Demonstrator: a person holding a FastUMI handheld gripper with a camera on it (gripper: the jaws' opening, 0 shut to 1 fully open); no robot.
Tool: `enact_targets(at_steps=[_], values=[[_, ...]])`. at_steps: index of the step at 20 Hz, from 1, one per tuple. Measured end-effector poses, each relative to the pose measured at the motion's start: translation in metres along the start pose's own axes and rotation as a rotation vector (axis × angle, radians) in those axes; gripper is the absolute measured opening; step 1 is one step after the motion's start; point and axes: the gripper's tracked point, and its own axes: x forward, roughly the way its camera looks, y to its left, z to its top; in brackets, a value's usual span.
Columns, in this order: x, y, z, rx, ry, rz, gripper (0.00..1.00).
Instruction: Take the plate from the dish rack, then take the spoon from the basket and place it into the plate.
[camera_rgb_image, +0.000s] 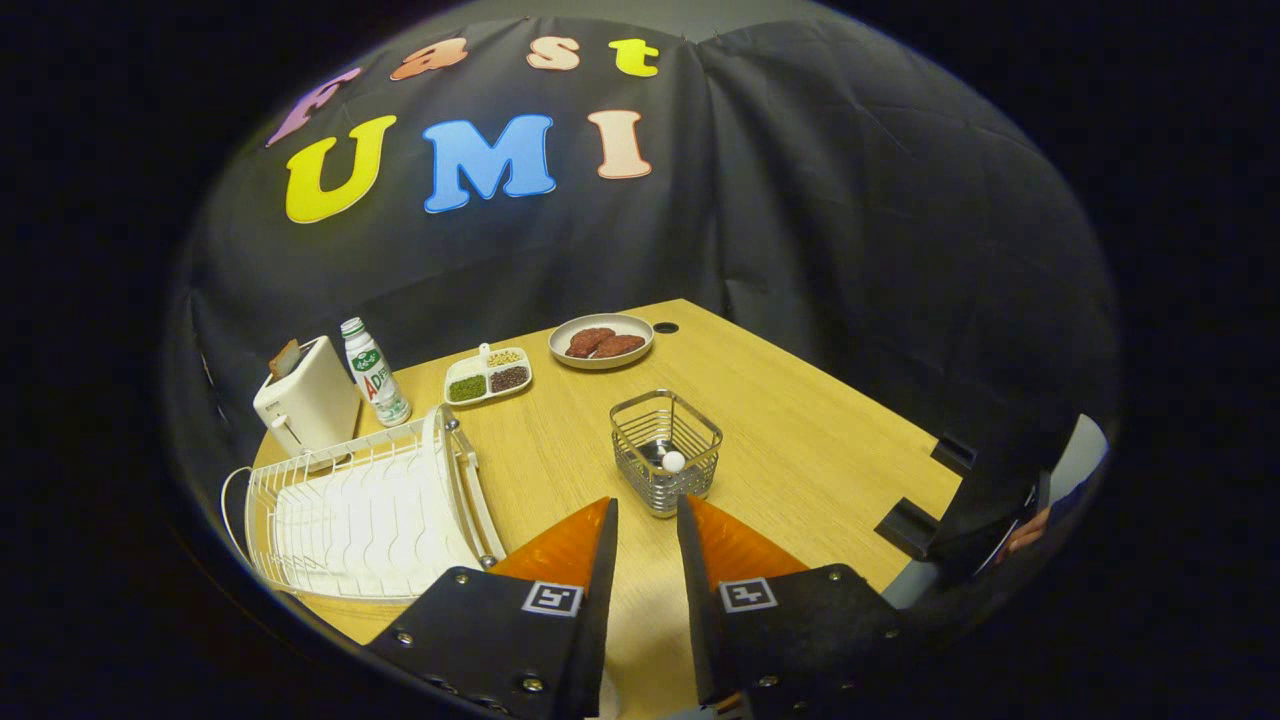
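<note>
Gripper (647, 520) fingers parted, empty, low centre frame. Plate (437, 440) upright at dish rack (300, 500) right end, lower left. Swing left, pinch rim, lift straight clear of wires.

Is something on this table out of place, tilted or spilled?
Nothing stands out. The dish rack, wire basket with the spoon, toaster and bottle stand upright, nothing is spilled. The hand-held gripper hangs open, empty.

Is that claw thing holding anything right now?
No, nothing is held. The gripper has its fingers apart over bare table, with the wire basket just ahead of them.
</note>
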Motion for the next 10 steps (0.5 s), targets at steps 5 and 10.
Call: enact_targets(at_steps=[5, 10], values=[[0.029, -0.006, 0.013, 0.013, 0.0, -0.024, 0.35], [0.055, -0.011, 0.015, -0.013, 0.028, -0.049, 0.35]])
